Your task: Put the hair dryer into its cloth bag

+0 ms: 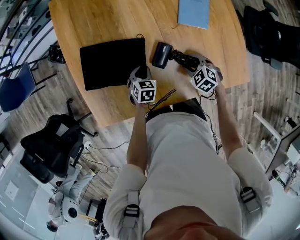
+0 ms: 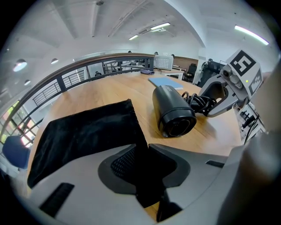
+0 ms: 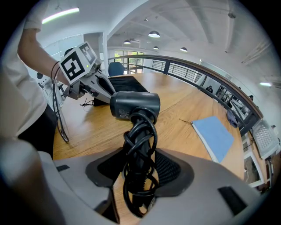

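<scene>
The black cloth bag [image 1: 112, 62] lies flat on the wooden table [image 1: 93, 23]. My left gripper [image 1: 140, 77] is at the bag's near right corner, and in the left gripper view the jaws [image 2: 147, 162] are shut on that cloth bag [image 2: 88, 132] edge. The black hair dryer [image 1: 163, 55] lies just right of the bag, nozzle toward the left gripper [image 2: 173, 110]. My right gripper [image 1: 199, 65] holds its handle, which is wrapped in black cord [image 3: 140, 149]. The jaws [image 3: 140, 169] are closed on both sides of it, with the dryer body [image 3: 134, 105] beyond.
A blue notebook [image 1: 193, 11] lies at the table's far right. Thin cables [image 1: 161, 98] trail over the near table edge by the person's body. A black office chair [image 1: 51, 145] and a blue chair [image 1: 16, 86] stand on the floor to the left.
</scene>
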### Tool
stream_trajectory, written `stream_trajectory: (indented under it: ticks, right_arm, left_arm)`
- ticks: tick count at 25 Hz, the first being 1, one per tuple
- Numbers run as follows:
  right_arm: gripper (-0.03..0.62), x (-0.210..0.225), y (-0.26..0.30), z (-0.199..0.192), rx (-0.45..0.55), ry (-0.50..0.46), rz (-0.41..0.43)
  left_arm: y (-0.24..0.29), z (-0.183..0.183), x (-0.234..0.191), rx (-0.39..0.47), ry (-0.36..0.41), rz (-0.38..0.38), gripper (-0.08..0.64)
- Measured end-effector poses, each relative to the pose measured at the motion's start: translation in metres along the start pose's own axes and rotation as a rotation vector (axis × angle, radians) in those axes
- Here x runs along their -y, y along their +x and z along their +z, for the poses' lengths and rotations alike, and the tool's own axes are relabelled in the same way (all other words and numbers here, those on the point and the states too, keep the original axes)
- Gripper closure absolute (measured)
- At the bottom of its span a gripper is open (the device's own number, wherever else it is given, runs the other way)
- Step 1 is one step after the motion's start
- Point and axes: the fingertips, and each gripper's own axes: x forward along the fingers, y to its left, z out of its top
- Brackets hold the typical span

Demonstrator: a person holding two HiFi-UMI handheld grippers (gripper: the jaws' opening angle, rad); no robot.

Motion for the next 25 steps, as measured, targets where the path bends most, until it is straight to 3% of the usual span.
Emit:
stream_trajectory:
  ticks: [7,14,19,23,25]
  right_arm:
    - [0.365,0.0001,0.0002,-0.0004,0.003,-0.002,0.007]
    - [0.365,-0.0004,0.0014,-0.0016,0.004,-0.004,0.013]
    - [0.365,0.0001,0.0014,-0.001,0.005,-0.004,0.014]
    - [0.365,-0.0004,0.0,-0.0004,0.005,-0.006,0.016]
    - [0.365,0.0,0.0003,-0.0009,0.005,-0.008,0.018]
  left_arm:
    - [-0.0039,0.0051,-0.0031,0.032,-0.051,-0.015,0.522]
    - [-0.0024,0.0037,0.0,0.025,-0.079,-0.032,0.52]
    - [-0.0036,0.0085,0.0045,0.039,-0.097,-0.059,0.456]
    - [-0.0043,0.008,0.0015,0.039,-0.111,-0.038,0.461]
    - [-0.0046,0.0093,-0.0013,0.048,-0.113,-0.025,0.505]
